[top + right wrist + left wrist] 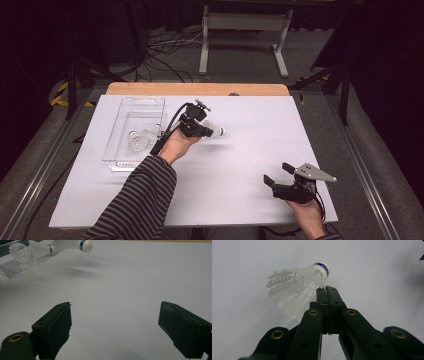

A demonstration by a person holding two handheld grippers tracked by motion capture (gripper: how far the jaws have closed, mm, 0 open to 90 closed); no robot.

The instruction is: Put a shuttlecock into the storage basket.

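White sheet (250, 165) covers the table, a wood strip (197, 89) bare at its far edge; beyond lie grey floor, cables and a stand's legs. Left gripper (210, 131) pinches a shuttlecock (297, 287) by its feathers, just above the sheet, right of the clear tray (122, 112) holding more shuttlecocks (141, 139). Right gripper (278, 173), jaws wide and empty, sits near the front right corner; bare sheet lies between them.
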